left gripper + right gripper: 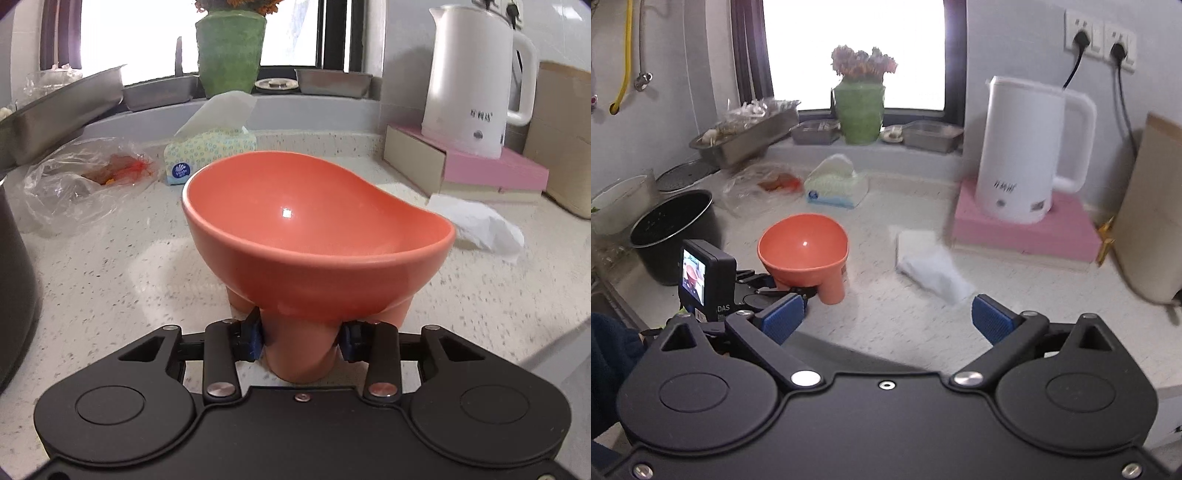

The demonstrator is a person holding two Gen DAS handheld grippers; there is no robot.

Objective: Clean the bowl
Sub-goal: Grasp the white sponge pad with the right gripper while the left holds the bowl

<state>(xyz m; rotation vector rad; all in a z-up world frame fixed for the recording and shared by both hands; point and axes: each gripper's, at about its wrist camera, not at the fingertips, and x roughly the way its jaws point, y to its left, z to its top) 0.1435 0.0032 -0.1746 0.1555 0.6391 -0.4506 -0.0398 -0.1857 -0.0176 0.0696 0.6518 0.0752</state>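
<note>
An orange bowl (317,229) on stubby legs fills the middle of the left wrist view, tilted slightly on the speckled counter. My left gripper (301,341) is shut on its nearest leg, blue pads pressing both sides. In the right wrist view the same bowl (803,251) stands left of centre with the left gripper (783,291) at its base. My right gripper (888,319) is open with nothing between its fingers, hovering above the counter. A crumpled white tissue (932,269) lies just beyond it, also visible to the right of the bowl as the tissue (480,225).
A tissue box (836,186) and a plastic bag (757,184) sit behind the bowl. A white kettle (1027,147) stands on a pink box (1027,232) at right, by a cardboard box (1152,206). A black pot (672,232) stands at left. A green vase (858,110) and metal trays line the sill.
</note>
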